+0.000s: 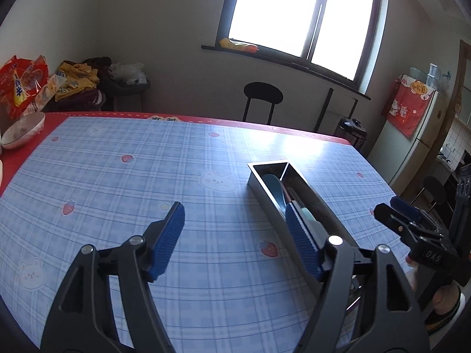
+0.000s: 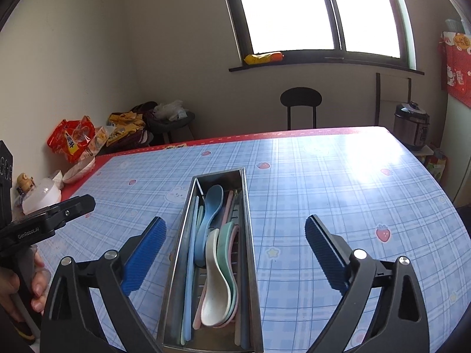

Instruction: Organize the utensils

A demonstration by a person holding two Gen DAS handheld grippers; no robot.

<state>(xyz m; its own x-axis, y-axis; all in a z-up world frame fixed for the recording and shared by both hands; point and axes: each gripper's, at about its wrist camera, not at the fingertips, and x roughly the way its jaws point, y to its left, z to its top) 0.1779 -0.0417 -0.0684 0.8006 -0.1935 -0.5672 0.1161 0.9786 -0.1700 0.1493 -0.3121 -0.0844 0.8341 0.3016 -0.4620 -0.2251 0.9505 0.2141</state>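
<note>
— Right wrist view, item one: right gripper [image 2: 235,235], lower half of frame, blue ribbed pads [image 2: 144,254] spread wide, nothing clasped. Released.

— Between them?

— Metal utensil box [image 2: 248,235], long and narrow, running from bottom centre up to mid-frame. Lying between the two fingers but touched by neither pad.

— Contents?

— Blue spoon [image 2: 210,206], bowl toward the far end. White spoon [image 2: 213,291] nearer the lens, nested on a green spoon [image 2: 228,235] and a pink one beneath. Light blue chopsticks [image 2: 190,259] along the left wall; pinkish sticks along the right, count unclear.

— Support?

— Table [image 2: 323,182] with blue plaid cloth, strawberries and rabbits printed, red border at the far edge.

— Left edge of same frame?

— Left gripper [image 2: 73,206], one black finger showing; a hand [image 2: 17,288] wrapped on its grip at lower left.

— Left wrist view?

— Left gripper [image 1: 232,223], pads [image 1: 169,235] parted wide, bare cloth between them. Released, empty. Metal utensil box [image 1: 259,182] at centre right, angled up the frame, right pad overlapping its near end in the picture; contact cannot be told. Blue spoon [image 1: 272,185] visible inside. Right gripper [image 1: 397,214] at right edge, blue pad at its tip.

— Surroundings?

— White bowl [image 1: 22,133] at upper left on the red border, red snack bag [image 1: 20,85] behind it. Black chair [image 1: 262,100] beyond the table, below the window [image 1: 294,14]. Pressure cooker [image 2: 412,125] at upper right in the right wrist view.
</note>
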